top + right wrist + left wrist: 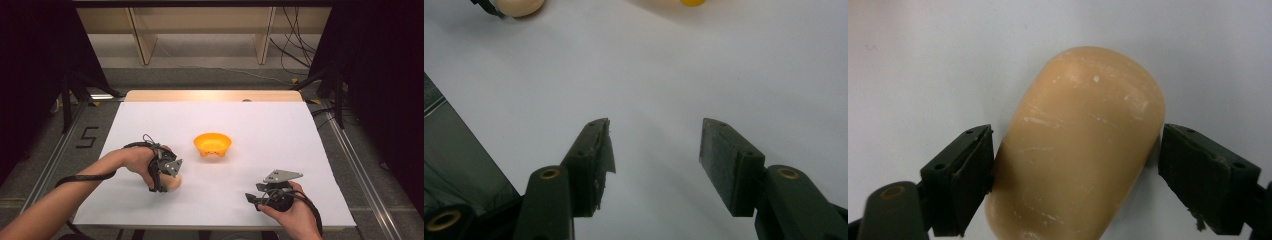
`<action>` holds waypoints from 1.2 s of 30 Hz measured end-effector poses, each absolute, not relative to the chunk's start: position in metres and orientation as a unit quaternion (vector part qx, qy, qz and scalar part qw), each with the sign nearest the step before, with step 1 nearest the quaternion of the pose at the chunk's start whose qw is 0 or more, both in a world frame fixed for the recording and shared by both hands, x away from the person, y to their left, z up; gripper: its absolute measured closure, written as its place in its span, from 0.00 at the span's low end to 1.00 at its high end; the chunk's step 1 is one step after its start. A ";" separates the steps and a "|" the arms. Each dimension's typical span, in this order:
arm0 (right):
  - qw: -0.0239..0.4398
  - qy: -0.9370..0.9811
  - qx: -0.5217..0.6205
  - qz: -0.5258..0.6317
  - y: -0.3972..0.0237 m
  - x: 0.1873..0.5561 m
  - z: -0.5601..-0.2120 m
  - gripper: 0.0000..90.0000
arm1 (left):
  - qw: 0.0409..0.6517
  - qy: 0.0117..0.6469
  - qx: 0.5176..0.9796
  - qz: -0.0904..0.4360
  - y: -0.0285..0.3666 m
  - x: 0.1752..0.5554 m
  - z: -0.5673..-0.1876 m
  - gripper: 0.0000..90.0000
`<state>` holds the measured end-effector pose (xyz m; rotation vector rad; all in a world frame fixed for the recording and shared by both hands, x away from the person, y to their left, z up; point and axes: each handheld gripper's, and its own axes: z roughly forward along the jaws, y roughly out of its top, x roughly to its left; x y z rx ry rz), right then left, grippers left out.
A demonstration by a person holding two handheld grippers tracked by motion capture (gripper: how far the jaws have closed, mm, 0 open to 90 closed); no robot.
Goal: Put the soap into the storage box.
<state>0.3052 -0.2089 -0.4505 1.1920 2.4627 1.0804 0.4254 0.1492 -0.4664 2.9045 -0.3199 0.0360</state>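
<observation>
White table (280,130) carries an orange bowl (212,143) mid-sheet. Near the left front, the tan bun (1075,145) lies between the left gripper's (1075,185) open fingers, one touching; an off-centre squeeze could roll it. Right gripper (654,165) hangs open, idle.

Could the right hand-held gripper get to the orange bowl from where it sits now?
Probably yes. The right hand-held gripper is open and holds nothing, and only bare white sheet lies between it and the orange bowl.
</observation>
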 end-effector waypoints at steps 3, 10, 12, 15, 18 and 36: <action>0.096 0.833 0.405 0.366 -0.209 0.305 -0.450 0.52 | 0.108 -0.104 0.989 0.009 0.149 0.426 -0.467 0.18; 0.096 0.829 0.411 0.367 -0.208 0.304 -0.451 0.52 | 0.086 -0.095 0.992 0.003 0.150 0.429 -0.465 0.27; 0.096 0.829 0.411 0.368 -0.208 0.304 -0.451 0.52 | 0.076 -0.090 0.993 0.003 0.150 0.430 -0.463 0.31; 0.096 0.828 0.412 0.367 -0.208 0.304 -0.451 0.52 | 0.087 -0.045 0.995 -0.006 0.149 0.426 -0.465 0.35; 0.097 0.828 0.411 0.368 -0.208 0.304 -0.451 0.52 | 0.075 -0.039 0.996 -0.005 0.148 0.428 -0.464 0.35; 0.088 0.823 0.424 0.367 -0.208 0.303 -0.450 0.52 | 0.095 0.046 0.994 -0.002 0.152 0.423 -0.463 0.36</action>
